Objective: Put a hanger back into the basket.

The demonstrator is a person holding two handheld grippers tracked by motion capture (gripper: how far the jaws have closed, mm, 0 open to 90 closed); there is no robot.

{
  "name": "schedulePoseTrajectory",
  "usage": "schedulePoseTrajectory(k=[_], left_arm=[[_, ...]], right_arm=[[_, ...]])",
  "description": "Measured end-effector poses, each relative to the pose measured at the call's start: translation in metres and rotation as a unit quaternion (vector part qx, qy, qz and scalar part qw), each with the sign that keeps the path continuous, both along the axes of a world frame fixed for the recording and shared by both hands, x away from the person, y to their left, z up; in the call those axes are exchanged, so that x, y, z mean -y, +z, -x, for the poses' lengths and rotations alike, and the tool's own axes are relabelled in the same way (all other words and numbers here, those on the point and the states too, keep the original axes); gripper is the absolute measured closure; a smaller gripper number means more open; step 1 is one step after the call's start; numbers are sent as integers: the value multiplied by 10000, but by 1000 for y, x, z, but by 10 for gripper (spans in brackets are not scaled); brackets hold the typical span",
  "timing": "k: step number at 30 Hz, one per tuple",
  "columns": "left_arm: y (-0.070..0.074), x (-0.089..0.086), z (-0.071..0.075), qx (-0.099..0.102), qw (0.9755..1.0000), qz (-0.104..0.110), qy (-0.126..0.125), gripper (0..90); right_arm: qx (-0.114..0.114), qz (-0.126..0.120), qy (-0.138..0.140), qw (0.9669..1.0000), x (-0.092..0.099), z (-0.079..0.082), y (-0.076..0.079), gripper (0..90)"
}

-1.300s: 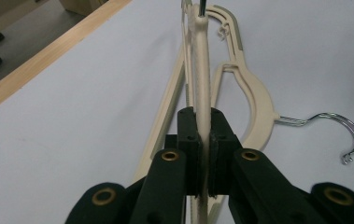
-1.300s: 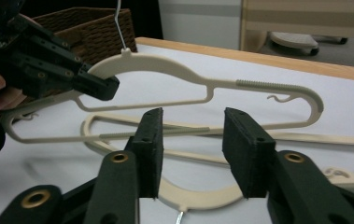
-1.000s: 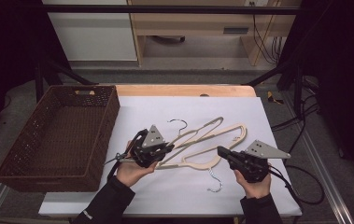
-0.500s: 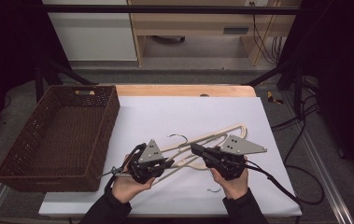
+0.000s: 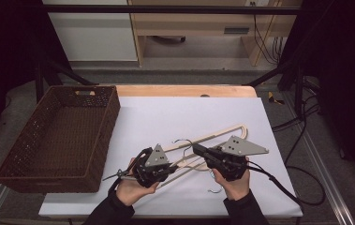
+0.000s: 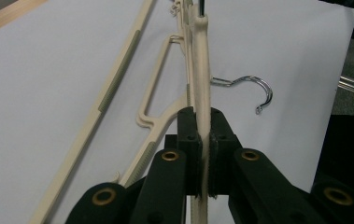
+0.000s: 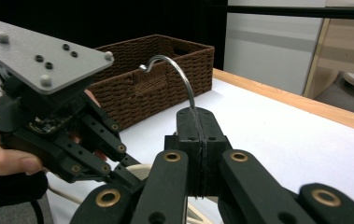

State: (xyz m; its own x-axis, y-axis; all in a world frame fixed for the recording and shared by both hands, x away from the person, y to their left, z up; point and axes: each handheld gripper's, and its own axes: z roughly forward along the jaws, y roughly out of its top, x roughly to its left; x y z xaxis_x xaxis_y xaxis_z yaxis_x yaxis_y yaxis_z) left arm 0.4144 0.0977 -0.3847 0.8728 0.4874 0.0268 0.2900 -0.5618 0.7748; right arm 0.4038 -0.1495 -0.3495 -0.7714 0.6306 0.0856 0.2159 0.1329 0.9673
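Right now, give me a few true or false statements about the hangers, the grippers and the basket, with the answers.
1. The left gripper is clamped on the arm of a cream hanger. True.
2. The right gripper holds nothing. False: its jaws are shut on a metal hook.
3. The wicker basket holds a hanger. False: nothing lies in it.
4. Another cream hanger lies flat on the white sheet. True.
5. The basket stands to the person's right. False: it is on the left.

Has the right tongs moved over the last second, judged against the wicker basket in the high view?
Yes. The right tongs have shifted left, toward the wicker basket, and now sit close beside the left tongs over the hangers.
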Motion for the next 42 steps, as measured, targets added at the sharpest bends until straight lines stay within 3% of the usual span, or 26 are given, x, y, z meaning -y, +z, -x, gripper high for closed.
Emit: schedulePoseTrajectory(k=[8, 12, 14, 21, 29, 30, 31, 34, 37, 40, 42], left_arm=[[6, -4, 2, 13, 10000, 56, 30, 861], [18, -12, 4, 78, 9997, 207, 98, 861], [34, -21, 4, 213, 9992, 245, 213, 861], [80, -47, 2, 564, 9964, 322, 553, 861], [127, -88, -8, 763, 9931, 521, 723, 861], [127, -88, -8, 763, 9931, 521, 723, 861], [135, -99, -11, 800, 9922, 533, 795, 861], [143, -117, -18, 906, 9898, 460, 996, 861], [149, -137, -26, 889, 9884, 458, 1145, 861], [153, -159, -34, 927, 9845, 572, 1373, 861], [154, -165, -35, 949, 9837, 525, 1431, 861]], right_arm=[[-37, 54, -52, 10000, 5, 1, -2, 900], [-132, 95, -169, 9997, 12, -1, -7, 900], [-166, 147, -290, 9993, 19, -2, -11, 897], [-102, 126, -640, 9978, 40, 2, -15, 723], [-354, 232, -1143, 9925, 66, -2, -35, 441], [-354, 232, -1143, 9925, 66, -2, -35, 441], [-449, 226, -1298, 9903, 72, -4, -40, 371], [-457, 230, -1427, 9884, 80, -7, -45, 289], [-452, 289, -1541, 9866, 87, -8, -49, 217], [-505, 330, -1597, 9853, 92, -9, -52, 180], [-567, 329, -1625, 9845, 93, -9, -54, 171]])
